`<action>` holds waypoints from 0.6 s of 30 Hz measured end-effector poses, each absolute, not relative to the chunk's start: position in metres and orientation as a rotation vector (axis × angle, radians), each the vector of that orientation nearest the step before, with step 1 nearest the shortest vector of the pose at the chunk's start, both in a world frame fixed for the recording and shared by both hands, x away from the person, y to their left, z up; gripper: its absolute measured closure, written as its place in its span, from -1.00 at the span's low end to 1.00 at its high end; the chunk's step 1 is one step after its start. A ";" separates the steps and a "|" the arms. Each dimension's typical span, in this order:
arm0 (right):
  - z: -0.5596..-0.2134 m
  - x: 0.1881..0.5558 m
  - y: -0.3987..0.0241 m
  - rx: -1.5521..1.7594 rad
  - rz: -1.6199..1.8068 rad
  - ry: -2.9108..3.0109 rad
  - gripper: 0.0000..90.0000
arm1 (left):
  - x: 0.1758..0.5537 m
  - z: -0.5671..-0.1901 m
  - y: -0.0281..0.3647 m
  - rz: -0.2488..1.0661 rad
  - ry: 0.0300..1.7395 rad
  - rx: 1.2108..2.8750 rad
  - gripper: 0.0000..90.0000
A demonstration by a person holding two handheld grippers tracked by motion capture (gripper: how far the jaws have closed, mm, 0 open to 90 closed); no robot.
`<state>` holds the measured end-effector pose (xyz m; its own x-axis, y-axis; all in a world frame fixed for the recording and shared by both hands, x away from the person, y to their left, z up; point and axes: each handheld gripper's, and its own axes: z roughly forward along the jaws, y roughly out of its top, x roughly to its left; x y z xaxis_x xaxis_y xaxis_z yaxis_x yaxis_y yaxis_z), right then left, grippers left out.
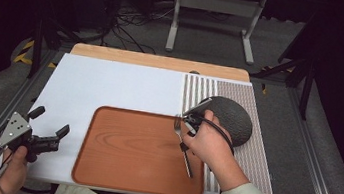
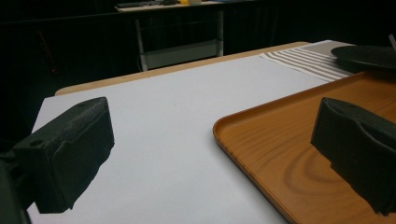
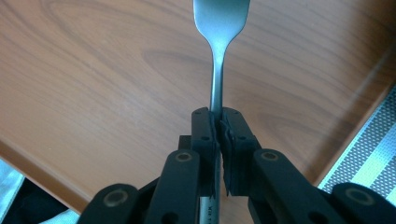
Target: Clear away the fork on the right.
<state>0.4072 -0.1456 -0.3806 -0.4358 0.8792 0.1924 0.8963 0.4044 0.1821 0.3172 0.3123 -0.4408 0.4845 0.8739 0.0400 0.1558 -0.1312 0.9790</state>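
Step in hand, as judged: laying the fork (image 1: 183, 145) down on the wooden tray (image 1: 128, 146) near its right edge. To do it well, the handle should come down level with the tray floor before the grip is let go, so it does not drop or skid, and it should stay inside the raised rim rather than straddle it toward the striped mat (image 1: 253, 153). At the near left corner of the tabletop (image 1: 111, 84), the left tool (image 1: 50, 129) sits off the tray's left edge with its jaws wide apart and nothing between them; the left gripper view shows bare white surface in the gap. Farther in, the right tool (image 3: 218, 122) is pinched nearly fully closed on the fork's neck, its pads pressing the metal from both sides, tines pointing away over the wood grain. In the high view the fork slants over the right part of the tray; whether its near end touches the wood I cannot tell. Beyond, a dark plate (image 1: 230, 117) rests on the mat by the right edge of the tabletop.
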 end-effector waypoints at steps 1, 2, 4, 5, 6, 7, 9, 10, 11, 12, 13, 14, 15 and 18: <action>-0.381 0.407 -0.146 -1.631 -0.399 -2.577 0.88 | 0.317 -0.441 0.312 0.796 0.909 1.603 -1.00; -0.382 0.408 -0.146 -1.630 -0.390 -2.576 0.87 | 0.317 -0.441 0.312 0.794 0.909 1.605 -1.00; -0.384 0.408 -0.146 -1.635 -0.383 -2.570 0.87 | 0.317 -0.441 0.312 0.794 0.908 1.606 -1.00; -0.386 0.409 -0.146 -1.641 -0.373 -2.565 0.87 | 0.317 -0.441 0.312 0.794 0.908 1.606 -1.00; -0.387 0.409 -0.146 -1.647 -0.367 -2.559 0.88 | 0.317 -0.441 0.312 0.794 0.908 1.606 -1.00; -0.388 0.409 -0.146 -1.649 -0.361 -2.555 0.87 | 0.317 -0.441 0.312 0.793 0.910 1.602 -1.00; -0.390 0.410 -0.146 -1.652 -0.351 -2.550 0.87 | 0.317 -0.441 0.312 0.794 0.909 1.607 -1.00; -0.392 0.410 -0.146 -1.651 -0.342 -2.550 0.87 | 0.317 -0.441 0.312 0.794 0.908 1.606 -1.00; -0.393 0.410 -0.146 -1.650 -0.336 -2.549 0.87 | 0.317 -0.441 0.312 0.794 0.908 1.606 -1.00; -0.395 0.411 -0.146 -1.651 -0.327 -2.550 0.87 | 0.317 -0.441 0.312 0.796 0.908 1.604 -1.00; -0.396 0.411 -0.147 -1.655 -0.323 -2.546 0.87 | 0.317 -0.441 0.312 0.796 0.908 1.604 -1.00; -0.397 0.411 -0.147 -1.658 -0.319 -2.543 0.88 | 0.317 -0.441 0.313 0.795 0.909 1.605 -1.00; -0.398 0.411 -0.147 -1.659 -0.314 -2.543 0.87 | 0.317 -0.441 0.313 0.795 0.909 1.605 -1.00; -0.400 0.412 -0.147 -1.659 -0.299 -2.541 0.87 | 0.317 -0.441 0.313 0.795 0.908 1.605 -1.00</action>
